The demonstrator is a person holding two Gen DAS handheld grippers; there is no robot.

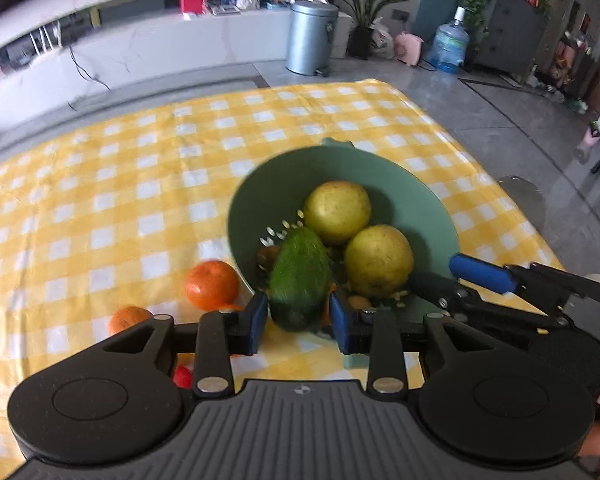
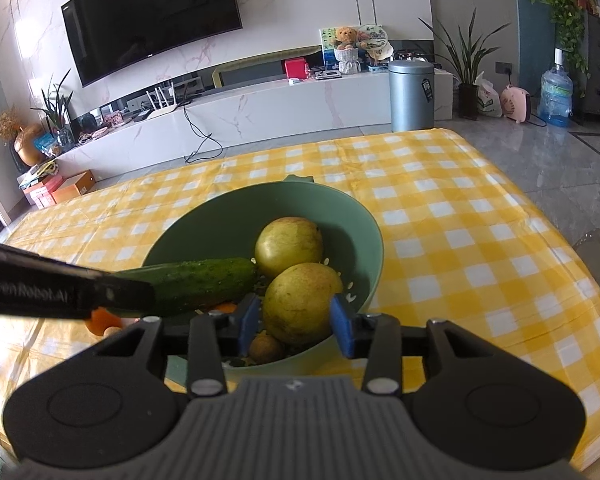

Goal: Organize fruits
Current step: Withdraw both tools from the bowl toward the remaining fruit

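Observation:
A green colander bowl (image 1: 268, 188) (image 2: 204, 232) stands on the yellow checked tablecloth. It holds two yellow-green round fruits (image 1: 337, 211) (image 1: 379, 261) (image 2: 289, 246) (image 2: 302, 302) and a small brown fruit (image 2: 265, 347). My left gripper (image 1: 298, 318) is shut on a green cucumber (image 1: 299, 282) (image 2: 196, 284), which reaches over the bowl's near rim. My right gripper (image 2: 296, 320) is open, its pads either side of the nearer yellow-green fruit, apparently not touching it. It also shows at the right of the left wrist view (image 1: 452, 276).
Two oranges (image 1: 212, 284) (image 1: 129, 319) and a small red fruit (image 1: 183, 377) lie on the cloth (image 1: 100, 200) left of the bowl. The table edge runs along the right (image 2: 560, 240), with grey floor beyond. A metal bin (image 2: 412, 94) stands past the far edge.

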